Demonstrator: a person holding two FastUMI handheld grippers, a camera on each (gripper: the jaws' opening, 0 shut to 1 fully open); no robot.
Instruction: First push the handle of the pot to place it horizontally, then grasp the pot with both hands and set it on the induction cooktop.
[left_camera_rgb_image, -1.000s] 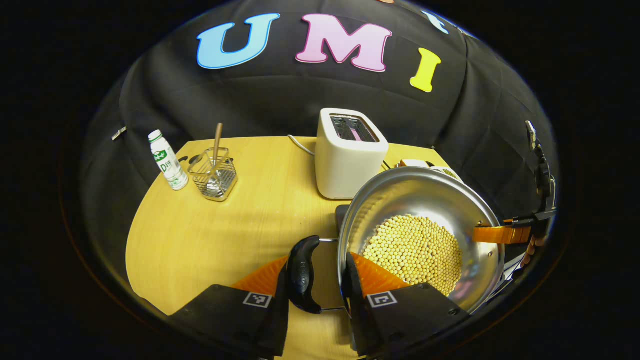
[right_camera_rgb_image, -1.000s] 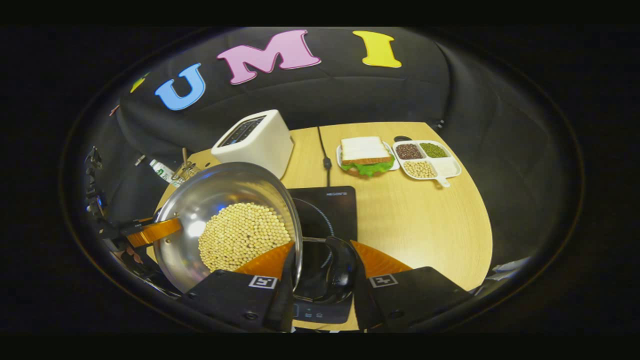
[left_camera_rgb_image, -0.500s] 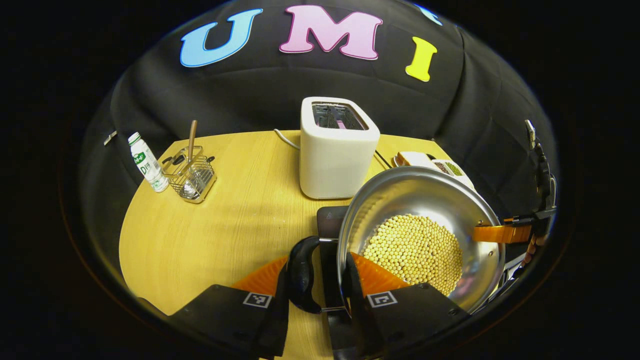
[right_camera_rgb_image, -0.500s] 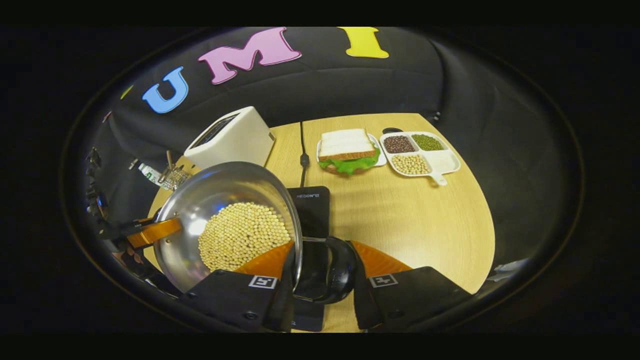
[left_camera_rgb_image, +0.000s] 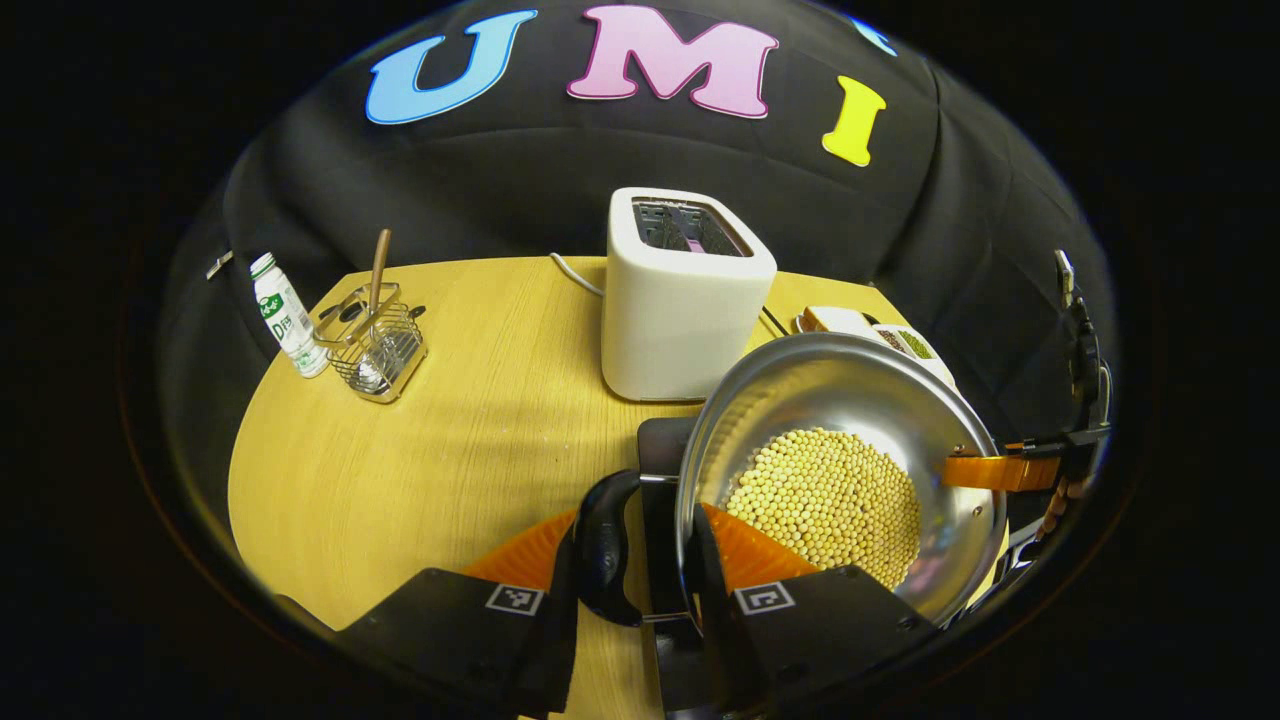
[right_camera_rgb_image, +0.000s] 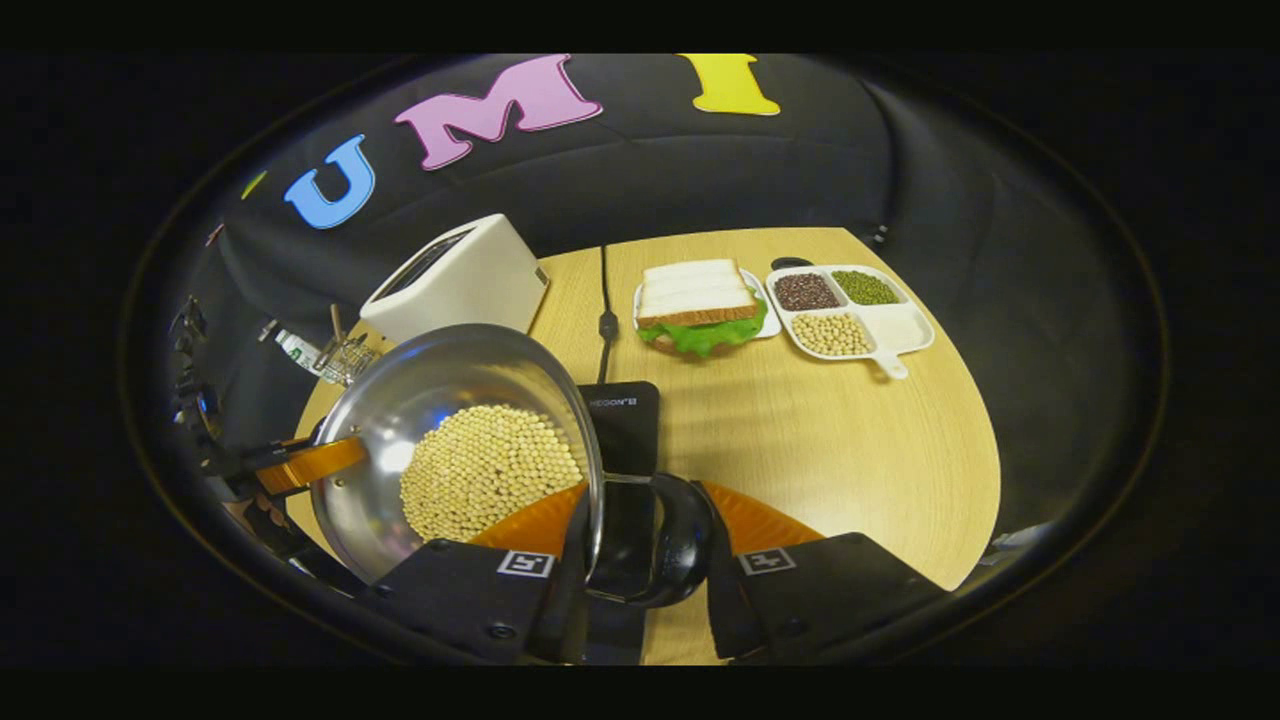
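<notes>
Both grippers' fingers closed on the black side handles of a bean-filled pot (left_camera_rgb_image: 850, 470), left gripper (left_camera_rgb_image: 628, 570) and right gripper (right_camera_rgb_image: 640, 560) hold it above the induction cooktop (right_camera_rgb_image: 625, 415); uneven lowering could tip it, spilling beans across the surface (right_camera_rgb_image: 830, 450).

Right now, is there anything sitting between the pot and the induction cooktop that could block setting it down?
Nothing visible does. The pot, gripped by both handles, hangs above the induction cooktop, whose bare top carries nothing; the toaster stands apart behind it.
</notes>
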